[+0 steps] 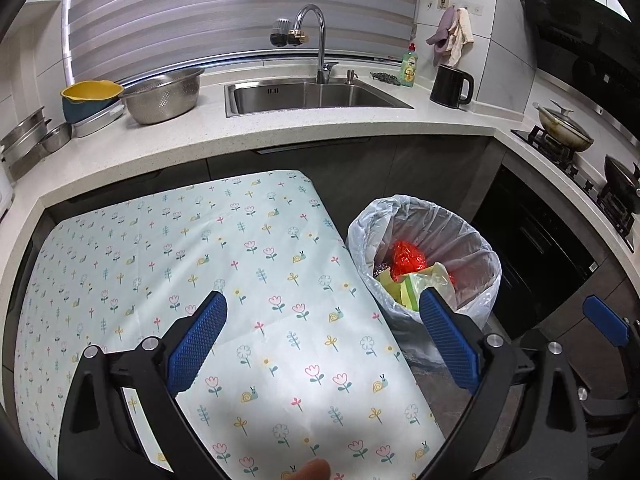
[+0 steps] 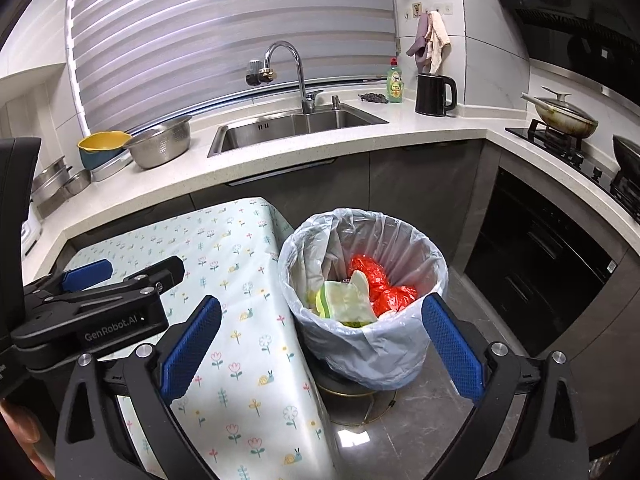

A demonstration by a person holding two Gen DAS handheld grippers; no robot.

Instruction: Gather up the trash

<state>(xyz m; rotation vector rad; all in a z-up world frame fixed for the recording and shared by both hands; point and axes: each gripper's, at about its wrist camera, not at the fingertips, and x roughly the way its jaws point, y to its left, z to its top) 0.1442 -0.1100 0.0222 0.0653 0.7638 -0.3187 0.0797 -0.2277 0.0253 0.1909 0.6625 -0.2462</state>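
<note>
Trash (image 2: 362, 292) fills the lined bin (image 2: 362, 344) beside my table (image 1: 200, 248); both my tongs, left (image 1: 322, 344) and right (image 2: 320, 344), gape wide, seemingly holding nothing.

"GenRobot.AI" on left tool (image 2: 100, 276), dish soap bottle (image 2: 395, 82) label seemingly illegible

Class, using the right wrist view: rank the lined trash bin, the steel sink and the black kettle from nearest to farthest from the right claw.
1. White-lined trash bin, just ahead of the open right claw, on the floor.
2. Stainless steel sink, farther back, set in the counter.
3. Black electric kettle, farthest, at the back right by the wall.
</note>
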